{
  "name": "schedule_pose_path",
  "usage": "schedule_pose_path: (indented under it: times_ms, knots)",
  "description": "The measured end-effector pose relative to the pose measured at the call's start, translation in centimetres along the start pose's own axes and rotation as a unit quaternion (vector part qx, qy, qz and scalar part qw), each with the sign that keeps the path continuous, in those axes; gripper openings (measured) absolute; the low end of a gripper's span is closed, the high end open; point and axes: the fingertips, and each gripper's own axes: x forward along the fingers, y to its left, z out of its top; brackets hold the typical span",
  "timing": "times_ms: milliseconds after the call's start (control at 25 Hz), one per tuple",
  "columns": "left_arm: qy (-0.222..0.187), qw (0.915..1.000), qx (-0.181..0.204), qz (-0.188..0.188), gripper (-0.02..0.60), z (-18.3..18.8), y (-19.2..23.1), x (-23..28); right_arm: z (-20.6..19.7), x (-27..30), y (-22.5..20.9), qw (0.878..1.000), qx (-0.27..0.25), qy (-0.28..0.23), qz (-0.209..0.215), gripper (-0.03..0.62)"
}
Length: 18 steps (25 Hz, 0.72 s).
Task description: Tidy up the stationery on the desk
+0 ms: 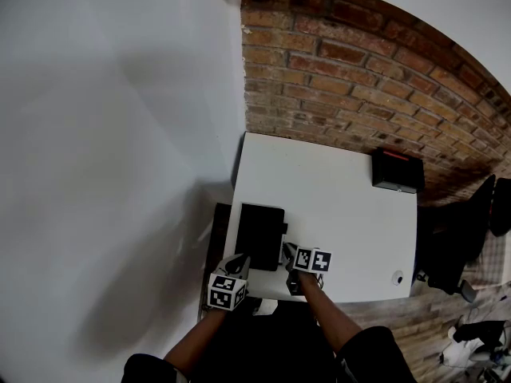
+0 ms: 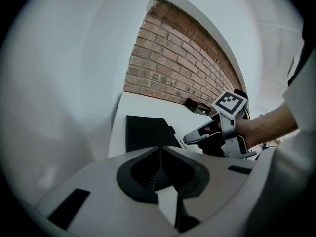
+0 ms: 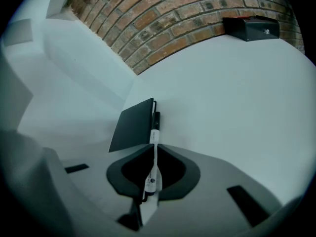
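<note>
Pen (image 3: 154, 132), white-barrelled with a black cap, sits clamped between the narrow jaws of my right gripper (image 3: 154, 149). Its far end lies just beside the right edge of the black notebook (image 1: 259, 236) at the near-left of the white desk (image 1: 351, 214). My left gripper (image 1: 238, 265) hangs at the notebook's near corner, jaws pressed together on nothing. A black box (image 1: 397, 170) stands well apart, by the brick wall (image 1: 343, 62).
</note>
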Motion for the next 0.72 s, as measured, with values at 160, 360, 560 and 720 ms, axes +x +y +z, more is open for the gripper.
schedule_pose_path:
  times_ms: [160, 360, 560, 720]
  knots:
    - [0.001, 1.0, 0.004, -0.002, 0.026, 0.1, -0.1, 0.0, 0.1, -0.2, -0.1, 1.0, 0.002, -0.004, -0.002, 0.035]
    - [-0.007, 0.9998, 0.014, -0.01, 0.026, 0.8, -0.4, 0.1, 0.5, -1.2, 0.2, 1.0, -0.004, -0.024, -0.006, 0.035]
    - [-0.026, 0.9985, 0.043, -0.021, 0.026, 2.1, -1.4, -0.1, 1.0, -3.2, 1.5, 0.996, -0.04, -0.077, 0.0, 0.034]
    - [-0.04, 0.9967, 0.065, -0.027, 0.026, 2.7, -2.6, -0.6, 1.1, -6.0, 2.6, 0.987, -0.093, -0.128, -0.016, 0.022]
